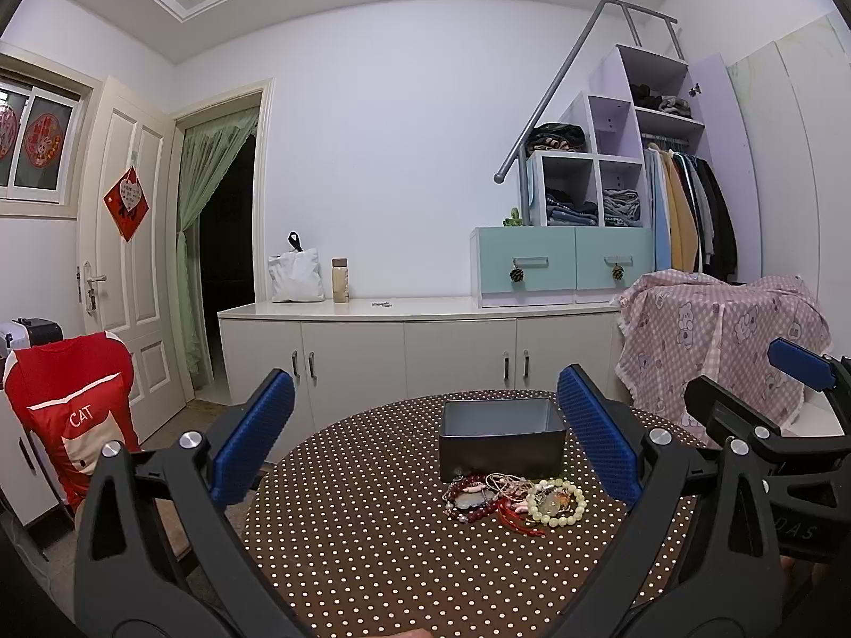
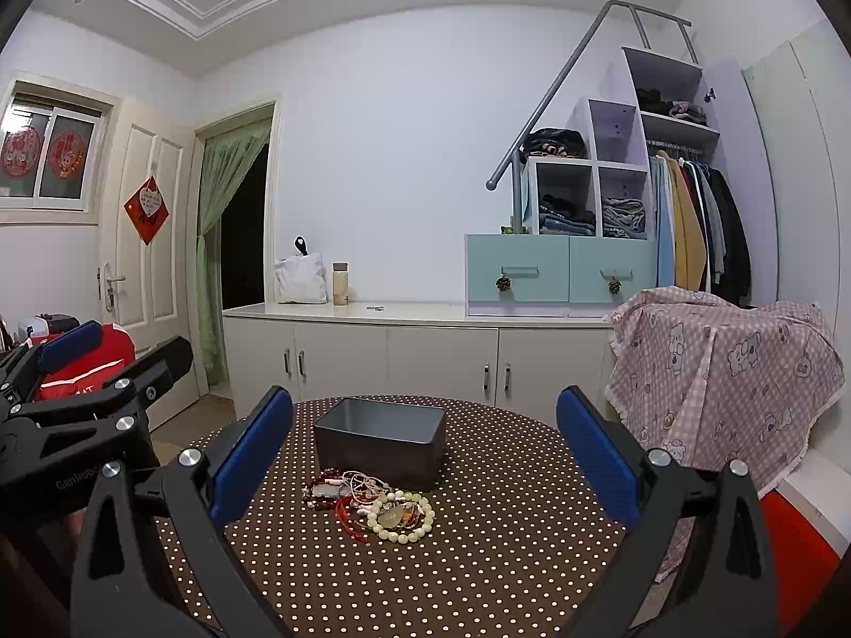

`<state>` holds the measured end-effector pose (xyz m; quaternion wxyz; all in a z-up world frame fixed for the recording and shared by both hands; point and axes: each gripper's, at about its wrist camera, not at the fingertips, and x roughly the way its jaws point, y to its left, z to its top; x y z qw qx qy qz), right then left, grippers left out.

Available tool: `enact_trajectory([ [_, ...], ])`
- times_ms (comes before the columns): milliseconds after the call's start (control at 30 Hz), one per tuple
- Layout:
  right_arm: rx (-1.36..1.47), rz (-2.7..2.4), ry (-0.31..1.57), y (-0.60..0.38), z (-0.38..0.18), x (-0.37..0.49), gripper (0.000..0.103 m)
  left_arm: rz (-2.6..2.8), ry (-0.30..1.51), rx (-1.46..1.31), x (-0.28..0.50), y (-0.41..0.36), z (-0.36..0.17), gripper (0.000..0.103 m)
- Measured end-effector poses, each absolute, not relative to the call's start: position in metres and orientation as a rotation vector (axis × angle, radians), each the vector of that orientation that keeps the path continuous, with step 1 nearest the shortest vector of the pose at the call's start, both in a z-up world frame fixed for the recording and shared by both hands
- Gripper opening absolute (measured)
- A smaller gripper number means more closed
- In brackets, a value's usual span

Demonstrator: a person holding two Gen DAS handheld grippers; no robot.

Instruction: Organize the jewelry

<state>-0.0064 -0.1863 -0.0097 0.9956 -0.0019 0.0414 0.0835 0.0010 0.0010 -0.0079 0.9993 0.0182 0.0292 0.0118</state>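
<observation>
A round table (image 1: 372, 531) covered in brown cloth with white dots carried the task's things. A dark grey box (image 1: 502, 438), open at the top and showing nothing inside, sat toward the table's far side. Touching the box's near wall lay a tangled jewelry pile (image 1: 513, 497) — dark red bead strands, thin cords, a red string and a pale green bead bracelet (image 1: 558, 502) at the pile's 3 o'clock edge.

In the left wrist view the left claw (image 1: 425, 441) stood wide, its blue pads at roughly 9 and 3 o'clock of the frame, holding nothing; the box and pile showed between the pads, nearer the right one. The right claw (image 1: 744, 377) appeared at the frame's 3 o'clock, also spread and holding nothing.

In the right wrist view the right claw (image 2: 425, 452) was wide as well — the box (image 2: 380, 446) and pile (image 2: 367, 502) lay between its pads, nearer the left one. The left claw (image 2: 114, 348) showed at 9 o'clock.

Behind the table ran a white cabinet (image 2: 399, 351) along the wall, and a pink checked blanket (image 2: 728, 372) lay at 3 o'clock.
</observation>
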Motion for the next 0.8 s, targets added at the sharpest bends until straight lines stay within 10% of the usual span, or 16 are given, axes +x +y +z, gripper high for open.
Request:
enact_trajectory([
  [800, -0.003, 0.173, 0.116, -0.181, 0.004, -0.009, 0.095, 0.026, 0.064, 0.060, -0.004, -0.002, 0.009, 0.097],
])
